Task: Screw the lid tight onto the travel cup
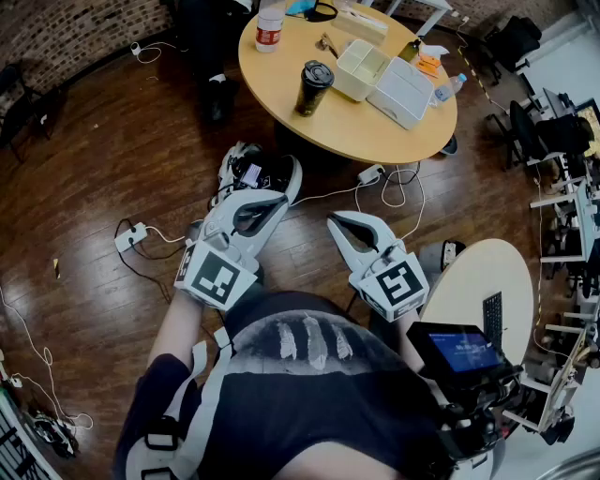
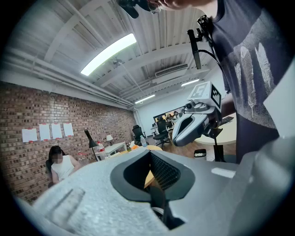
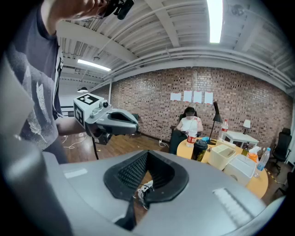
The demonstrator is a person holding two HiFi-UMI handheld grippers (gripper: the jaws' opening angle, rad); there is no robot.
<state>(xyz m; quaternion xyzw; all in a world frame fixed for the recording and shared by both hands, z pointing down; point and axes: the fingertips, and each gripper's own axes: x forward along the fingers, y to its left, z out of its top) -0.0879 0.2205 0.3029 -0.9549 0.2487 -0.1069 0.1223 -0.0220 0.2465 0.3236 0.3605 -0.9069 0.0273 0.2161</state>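
Note:
The travel cup (image 1: 314,87) is dark, with a black lid (image 1: 317,72) on top, and stands on the round wooden table (image 1: 281,70) well ahead of me. It also shows in the right gripper view as the cup (image 3: 199,150) at the table's near edge. Both grippers hang in front of my chest above the floor, far from the cup. My left gripper (image 1: 278,199) is shut with nothing in it, its jaws meeting in its own view (image 2: 155,184). My right gripper (image 1: 336,222) is likewise shut and empty (image 3: 142,186).
On the table stand white boxes (image 1: 401,91), an open white bin (image 1: 361,67) and a red-labelled bottle (image 1: 269,26). Cables and a power strip (image 1: 131,236) lie on the wood floor. A small round table (image 1: 478,291) is at my right. A person (image 3: 189,124) sits behind the big table.

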